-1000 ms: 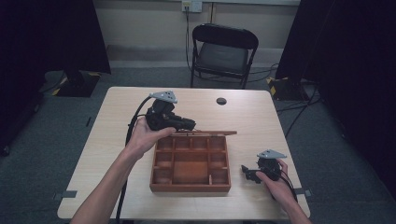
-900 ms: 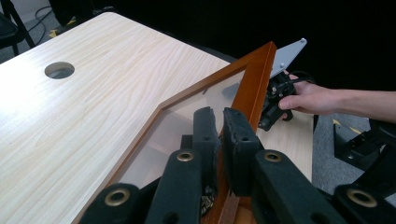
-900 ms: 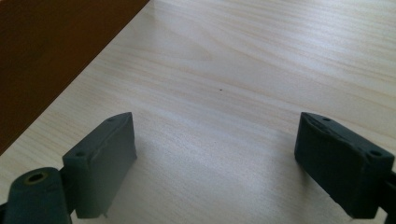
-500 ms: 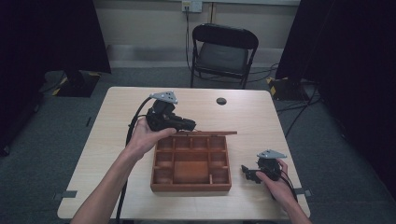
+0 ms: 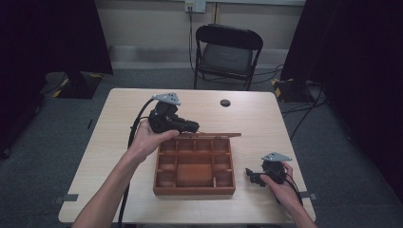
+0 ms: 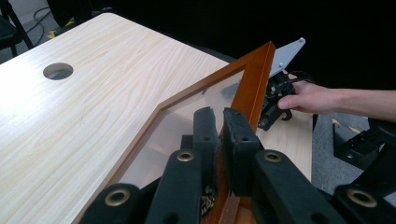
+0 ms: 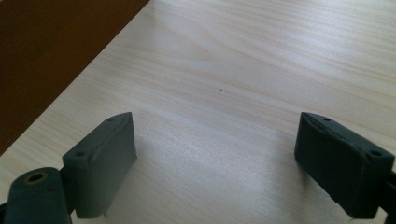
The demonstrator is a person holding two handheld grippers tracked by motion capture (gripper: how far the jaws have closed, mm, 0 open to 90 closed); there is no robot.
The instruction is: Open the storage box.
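Wooden box (image 5: 195,166) sitting mid-table in the high view, and the left gripper (image 5: 190,127) is pinching its glazed lid (image 5: 211,135) at the left end of the far edge. That lid is standing raised along the back of the box, long axis running across the table, left to right. The right gripper (image 5: 250,175) is resting on the table (image 5: 266,123) just beside the box's right wall, well short of the lid, so the left hand is plainly the nearer one.

Left gripper view now: jaws are clamping tight on the lid's wooden frame (image 6: 254,88), the clear pane (image 6: 187,116) stretching away to the left, the frame running on towards the other hand (image 6: 308,97).

Right gripper view: jaws are gaping wide, gripping nothing, bare tabletop (image 7: 261,70) between them, the box's brown wall (image 7: 51,51) lying off to their left.
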